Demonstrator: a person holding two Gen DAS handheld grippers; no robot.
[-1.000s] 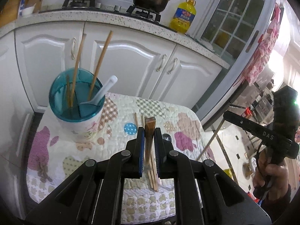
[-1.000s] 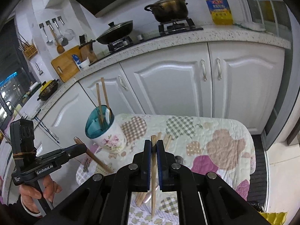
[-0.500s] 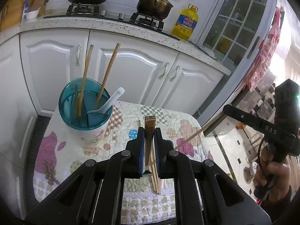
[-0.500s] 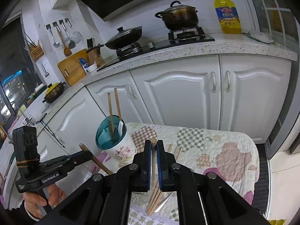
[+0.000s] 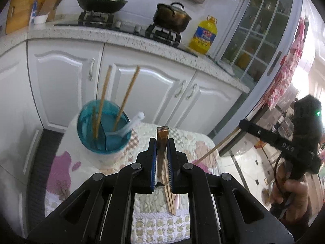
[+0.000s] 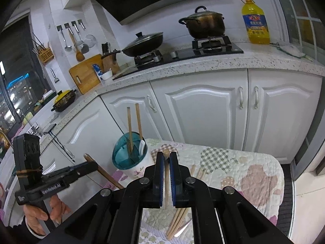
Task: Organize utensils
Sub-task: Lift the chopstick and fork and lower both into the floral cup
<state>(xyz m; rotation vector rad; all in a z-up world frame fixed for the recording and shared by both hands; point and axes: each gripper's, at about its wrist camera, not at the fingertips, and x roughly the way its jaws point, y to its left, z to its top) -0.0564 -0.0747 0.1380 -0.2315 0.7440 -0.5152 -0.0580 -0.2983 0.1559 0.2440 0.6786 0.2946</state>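
1. Our left gripper (image 5: 161,158) has its jaws clamped on a flat brown wooden utensil (image 5: 162,142), which stands upright between the pads above the quilted counter (image 5: 142,205).
2. Our right gripper (image 6: 166,174) has its jaws clamped on a single chopstick (image 6: 166,162), also upright in the grip.
3. The teal utensil holder (image 5: 103,131) stands at the counter's far left and already carries two chopsticks (image 5: 126,97) and a white spoon (image 5: 132,123).
4. More loose chopsticks (image 6: 178,219) lie on the counter below both grippers.
5. We judge these sticks light, stiff and smooth, so they may pivot or slip in a narrow pinch.
6. Taking hold near mid-length, as now, should keep the lower end steerable into the holder's opening.
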